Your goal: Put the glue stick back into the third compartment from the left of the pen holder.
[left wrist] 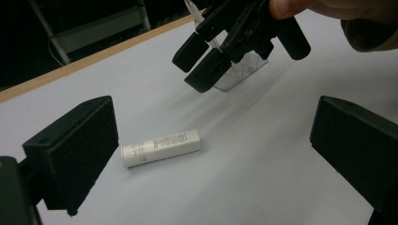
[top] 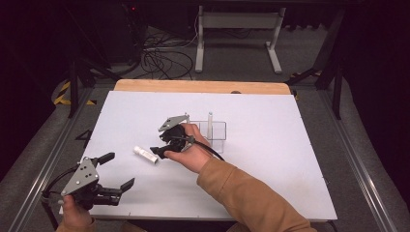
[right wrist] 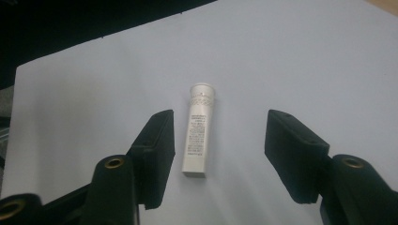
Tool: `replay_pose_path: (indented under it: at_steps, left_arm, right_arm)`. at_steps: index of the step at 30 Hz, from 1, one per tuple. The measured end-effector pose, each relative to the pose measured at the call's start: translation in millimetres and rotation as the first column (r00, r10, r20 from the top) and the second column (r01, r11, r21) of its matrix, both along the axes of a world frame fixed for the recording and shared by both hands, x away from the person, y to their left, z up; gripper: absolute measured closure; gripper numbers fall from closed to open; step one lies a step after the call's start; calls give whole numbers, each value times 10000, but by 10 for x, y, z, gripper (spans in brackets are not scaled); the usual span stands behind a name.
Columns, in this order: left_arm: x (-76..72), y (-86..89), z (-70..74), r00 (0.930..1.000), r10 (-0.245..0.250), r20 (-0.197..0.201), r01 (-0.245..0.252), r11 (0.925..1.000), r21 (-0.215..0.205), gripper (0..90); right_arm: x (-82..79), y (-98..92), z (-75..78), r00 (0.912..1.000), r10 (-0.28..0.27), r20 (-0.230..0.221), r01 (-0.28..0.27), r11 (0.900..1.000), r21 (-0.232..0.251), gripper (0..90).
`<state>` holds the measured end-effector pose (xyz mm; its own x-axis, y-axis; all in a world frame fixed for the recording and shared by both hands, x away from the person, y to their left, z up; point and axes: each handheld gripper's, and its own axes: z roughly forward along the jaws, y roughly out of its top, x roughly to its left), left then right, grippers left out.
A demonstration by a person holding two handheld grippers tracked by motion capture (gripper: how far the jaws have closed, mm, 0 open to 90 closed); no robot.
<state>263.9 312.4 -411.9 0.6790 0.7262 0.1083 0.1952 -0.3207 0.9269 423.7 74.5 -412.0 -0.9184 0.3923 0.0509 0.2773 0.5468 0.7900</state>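
Observation:
A small white tube (top: 145, 154) with printed text lies flat on the white table (top: 270, 164), left of centre. My right gripper (top: 158, 151) hovers just right of it, tilted down toward it. In the right gripper view the tube (right wrist: 199, 131) lies lengthwise between the jaws of my right gripper (right wrist: 219, 117), which stand open and clear of it on both sides. My left gripper (top: 120, 169) rests open near the table's front left corner. In the left gripper view the tube (left wrist: 161, 147) lies ahead of my left gripper (left wrist: 213, 140), with the right gripper (left wrist: 199, 63) above and beyond it.
A clear plastic container (top: 216, 130) stands behind the right hand, with a thin white stick (top: 210, 122) upright in it. A wooden strip (top: 203, 86) runs along the table's far edge. Cables and a metal frame (top: 237, 29) sit on the floor beyond.

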Motion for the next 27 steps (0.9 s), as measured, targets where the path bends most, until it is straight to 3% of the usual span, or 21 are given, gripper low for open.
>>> replay_pose_path:
  at_steps: [12, 27]
  left_arm:
    - [6, 6, -7, 10000, 43, -16, -44, 10000, -68, 22]
    - [11, -7, -8, 10000, 73, 44, -74, 10000, 42, 23]
  right_arm:
    - [44, 205, -156, 9996, 174, -204, -187, 9979, -621, 457]
    - [52, 384, -327, 9987, 314, -400, -354, 9938, -1052, 517]
